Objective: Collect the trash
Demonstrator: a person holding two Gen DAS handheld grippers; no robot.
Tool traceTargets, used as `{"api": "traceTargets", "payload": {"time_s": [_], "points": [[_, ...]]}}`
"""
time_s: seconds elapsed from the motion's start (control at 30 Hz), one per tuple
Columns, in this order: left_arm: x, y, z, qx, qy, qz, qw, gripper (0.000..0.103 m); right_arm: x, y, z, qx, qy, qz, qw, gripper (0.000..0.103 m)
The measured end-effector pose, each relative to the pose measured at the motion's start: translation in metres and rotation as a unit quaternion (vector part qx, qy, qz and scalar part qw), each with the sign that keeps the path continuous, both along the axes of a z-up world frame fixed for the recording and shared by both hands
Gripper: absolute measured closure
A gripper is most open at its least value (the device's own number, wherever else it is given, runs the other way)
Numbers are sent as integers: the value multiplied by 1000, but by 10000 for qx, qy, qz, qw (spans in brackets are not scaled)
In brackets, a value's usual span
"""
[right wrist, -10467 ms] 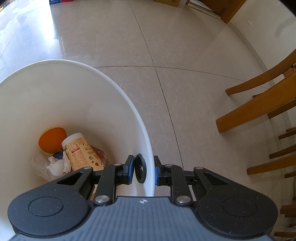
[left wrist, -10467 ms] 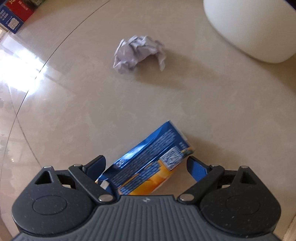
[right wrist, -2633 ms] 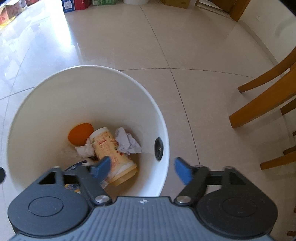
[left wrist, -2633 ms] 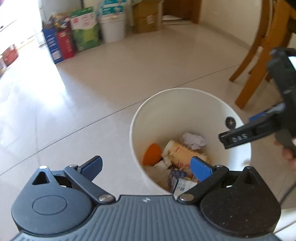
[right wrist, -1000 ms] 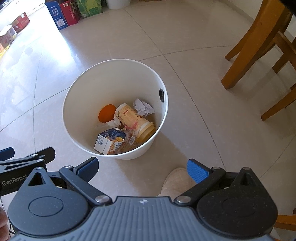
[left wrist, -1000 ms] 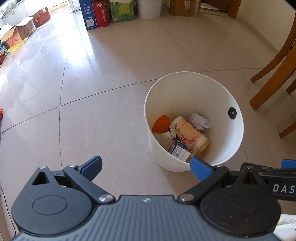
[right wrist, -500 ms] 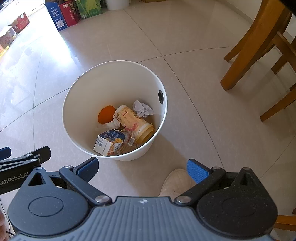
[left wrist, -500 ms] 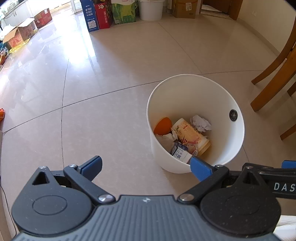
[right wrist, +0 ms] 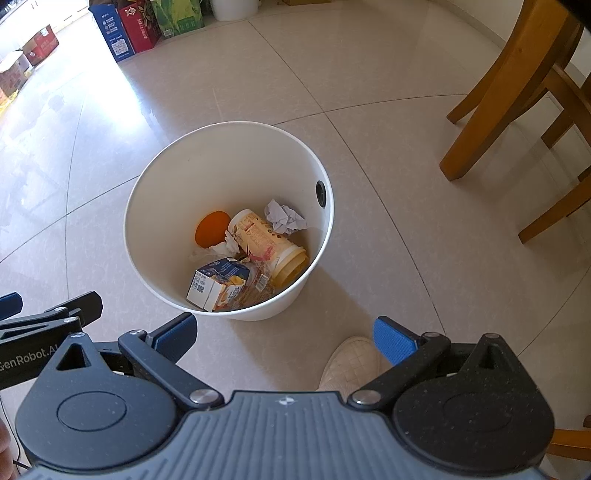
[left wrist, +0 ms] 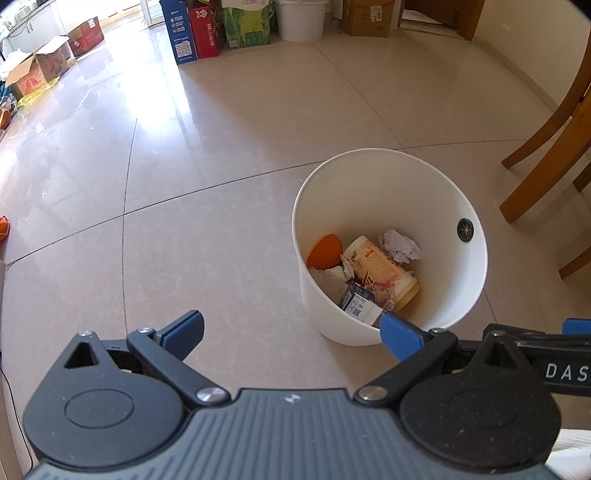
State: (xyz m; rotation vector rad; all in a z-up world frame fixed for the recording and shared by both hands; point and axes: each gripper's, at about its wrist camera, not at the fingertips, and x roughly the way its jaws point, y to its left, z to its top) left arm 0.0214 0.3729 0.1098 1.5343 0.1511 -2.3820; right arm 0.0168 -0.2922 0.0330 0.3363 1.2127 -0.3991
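Claws: both spread wide and carrying nothing. I hold the left gripper (left wrist: 291, 334) and right gripper (right wrist: 284, 334) high, side by side, aimed down at the floor.
Bin: the white bin (right wrist: 147, 184) stands upright on the tiled floor (left wrist: 221, 140), just ahead of both claws and clear of them.
Trash inside: a blue and white carton (right wrist: 216, 282) lies nearest me, a pale printed cup (right wrist: 266, 242) on its side across the middle, an orange (right wrist: 211, 227) behind it, a crumpled paper ball (right wrist: 284, 218) towards the far wall, and some white tissue (right wrist: 212, 251) between orange and carton.
Floor around: bare tile near the bin in both views; I see no loose litter on it.
Progress: I judge the collecting finished, or nearly so, since every piece I can find sits in the bin. Whatever is left would be beyond these views.
Surroundings: my shoe (right wrist: 351, 363) is just beside the bin; wooden chair legs (right wrist: 491, 99) stand to the right; cardboard boxes (left wrist: 199, 31) line the far wall.
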Motion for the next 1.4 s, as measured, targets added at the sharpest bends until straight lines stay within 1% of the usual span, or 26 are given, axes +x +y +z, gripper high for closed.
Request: {"api": "traceTargets", "payload": {"time_s": [1.4], "points": [[-3, 3, 1, 23, 15, 71, 10000, 2, 2, -1, 4, 26, -24, -17, 10000, 0]]}}
